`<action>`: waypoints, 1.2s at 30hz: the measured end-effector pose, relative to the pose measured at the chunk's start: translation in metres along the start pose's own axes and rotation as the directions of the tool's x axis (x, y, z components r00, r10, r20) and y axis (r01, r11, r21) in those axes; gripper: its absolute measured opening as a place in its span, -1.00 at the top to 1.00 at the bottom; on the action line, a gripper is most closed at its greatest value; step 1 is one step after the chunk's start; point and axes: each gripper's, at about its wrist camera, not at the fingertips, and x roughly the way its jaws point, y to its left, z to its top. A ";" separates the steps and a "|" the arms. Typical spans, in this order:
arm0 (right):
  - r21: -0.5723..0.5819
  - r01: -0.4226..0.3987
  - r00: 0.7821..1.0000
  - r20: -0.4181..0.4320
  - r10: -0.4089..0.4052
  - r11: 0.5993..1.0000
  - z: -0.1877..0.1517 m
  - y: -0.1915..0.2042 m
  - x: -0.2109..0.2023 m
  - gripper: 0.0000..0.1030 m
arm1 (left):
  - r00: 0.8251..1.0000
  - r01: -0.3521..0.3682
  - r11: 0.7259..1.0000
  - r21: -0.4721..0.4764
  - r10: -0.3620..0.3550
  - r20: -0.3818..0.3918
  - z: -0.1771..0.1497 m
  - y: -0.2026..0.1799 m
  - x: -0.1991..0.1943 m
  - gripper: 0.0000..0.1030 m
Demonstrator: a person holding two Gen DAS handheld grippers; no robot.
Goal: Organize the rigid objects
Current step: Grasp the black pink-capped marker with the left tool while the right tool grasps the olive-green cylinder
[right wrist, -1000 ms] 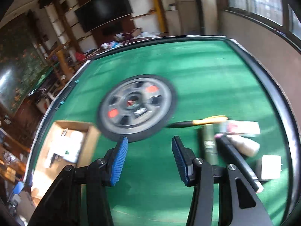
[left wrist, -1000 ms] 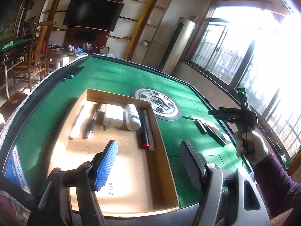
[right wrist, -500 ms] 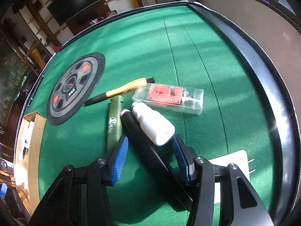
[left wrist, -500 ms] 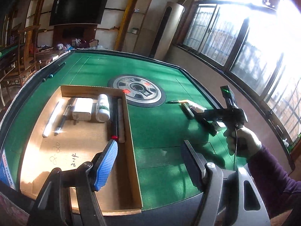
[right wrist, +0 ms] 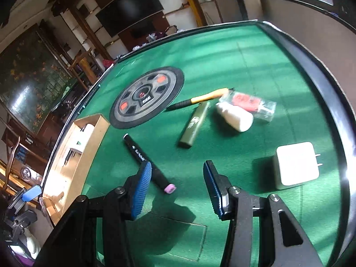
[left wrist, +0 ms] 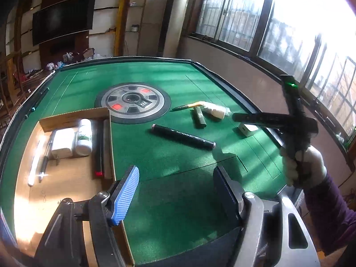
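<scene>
My right gripper [right wrist: 175, 189], fingers apart and empty, hangs nearest the black marker [right wrist: 148, 163], whose long axis points toward the cardboard box [right wrist: 89, 133].

Black marker [right wrist: 146, 161] with pink end cap lies flat just ahead of the right gripper [right wrist: 176, 190], beside its left finger; olive tube [right wrist: 194, 124], white bottle [right wrist: 234, 116], yellow-black pen [right wrist: 200, 99], red packet [right wrist: 251, 103] farther ahead; white charger [right wrist: 294, 166] to its right.
</scene>
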 end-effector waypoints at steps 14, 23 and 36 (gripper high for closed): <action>0.171 0.035 0.990 0.128 -0.057 0.985 -0.015 -0.089 -0.030 -0.05 | 0.966 -0.172 0.955 -0.243 0.116 -0.230 0.057 -0.020 0.175 -0.41; 0.129 0.017 0.991 0.128 -0.033 0.992 -0.004 -0.081 -0.036 -0.05 | 0.950 -0.195 0.980 -0.030 0.181 -0.253 0.038 -0.018 0.168 0.73; 0.001 0.073 0.993 -0.090 -0.073 0.997 0.048 -0.003 0.083 -0.05 | 0.975 -0.102 0.990 -0.096 0.081 -0.205 0.026 0.004 0.147 0.73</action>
